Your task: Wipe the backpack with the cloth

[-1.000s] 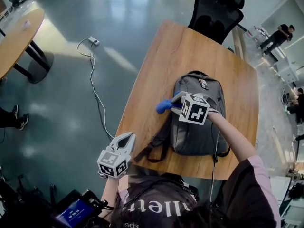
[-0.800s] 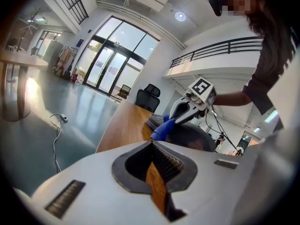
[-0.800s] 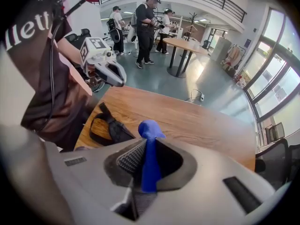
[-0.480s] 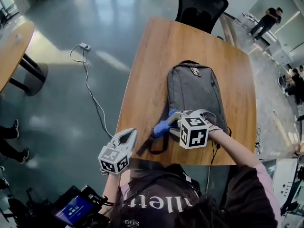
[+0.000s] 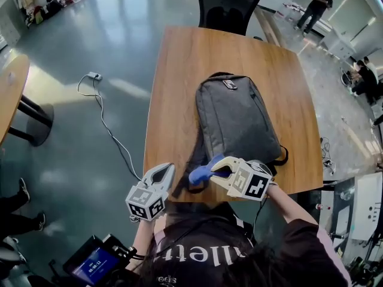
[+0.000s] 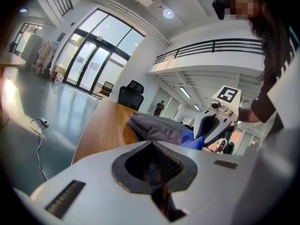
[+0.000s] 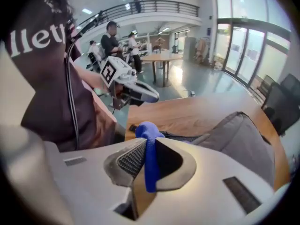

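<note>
A grey backpack (image 5: 235, 119) lies flat on the wooden table (image 5: 179, 82), top end away from me. My right gripper (image 5: 216, 167) is shut on a blue cloth (image 5: 201, 173) at the backpack's near left corner, by the table's front edge. The cloth (image 7: 147, 146) shows pinched between the jaws in the right gripper view, with the backpack (image 7: 239, 139) to the right. My left gripper (image 5: 160, 175) hangs off the table's near left corner, jaws shut with nothing between them. In the left gripper view the backpack (image 6: 157, 127) and cloth (image 6: 190, 139) lie ahead.
A black office chair (image 5: 224, 5) stands at the table's far end. A power strip with a cable (image 5: 96, 97) lies on the floor to the left. Another round table (image 5: 15, 100) stands at far left. People stand at the far right.
My right gripper has drawn the blue cloth down the backpack, from its upper left part to the near left corner. The left gripper has stayed put.
</note>
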`<state>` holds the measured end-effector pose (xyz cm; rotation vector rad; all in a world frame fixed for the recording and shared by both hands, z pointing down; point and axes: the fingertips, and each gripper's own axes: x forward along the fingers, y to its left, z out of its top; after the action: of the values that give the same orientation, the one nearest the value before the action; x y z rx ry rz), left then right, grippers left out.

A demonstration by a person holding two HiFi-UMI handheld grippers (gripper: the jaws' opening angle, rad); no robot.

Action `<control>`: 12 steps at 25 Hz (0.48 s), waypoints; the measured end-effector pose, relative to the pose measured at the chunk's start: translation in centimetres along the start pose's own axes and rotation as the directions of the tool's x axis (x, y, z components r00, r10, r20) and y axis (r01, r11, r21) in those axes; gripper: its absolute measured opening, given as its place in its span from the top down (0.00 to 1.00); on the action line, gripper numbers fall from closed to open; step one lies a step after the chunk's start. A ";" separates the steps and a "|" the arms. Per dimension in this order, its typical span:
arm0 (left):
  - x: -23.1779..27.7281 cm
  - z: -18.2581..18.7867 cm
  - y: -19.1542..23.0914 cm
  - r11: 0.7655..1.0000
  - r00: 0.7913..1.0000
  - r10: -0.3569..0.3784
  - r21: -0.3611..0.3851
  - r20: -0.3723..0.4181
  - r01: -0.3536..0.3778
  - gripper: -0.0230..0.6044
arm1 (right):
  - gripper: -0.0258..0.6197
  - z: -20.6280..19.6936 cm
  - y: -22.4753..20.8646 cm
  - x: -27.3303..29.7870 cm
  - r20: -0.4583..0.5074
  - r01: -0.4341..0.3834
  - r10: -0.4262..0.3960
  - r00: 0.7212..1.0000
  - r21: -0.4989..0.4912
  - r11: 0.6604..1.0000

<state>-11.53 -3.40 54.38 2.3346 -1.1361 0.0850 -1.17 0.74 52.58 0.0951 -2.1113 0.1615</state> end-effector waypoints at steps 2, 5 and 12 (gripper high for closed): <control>0.3 0.5 -0.5 1.000 1.000 -0.019 0.004 -0.008 0.019 0.96 | 0.87 1.3 -0.2 -1.3 0.121 0.050 -0.076 0.990 0.205 0.977; 1.0 1.1 -1.5 0.998 0.998 -0.055 0.012 -0.015 0.055 0.96 | 0.87 1.9 -0.5 -2.7 0.265 0.027 -0.191 0.945 0.519 0.854; 3.0 1.6 -4.1 0.993 0.993 -0.110 0.045 -0.037 0.112 0.96 | 0.87 -3.5 -3.0 -4.0 0.278 0.022 -0.389 0.878 0.789 0.614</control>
<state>-6.84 -4.29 52.05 2.4236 -0.9956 0.1121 4.22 -1.66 51.19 0.9845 -2.2866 0.9896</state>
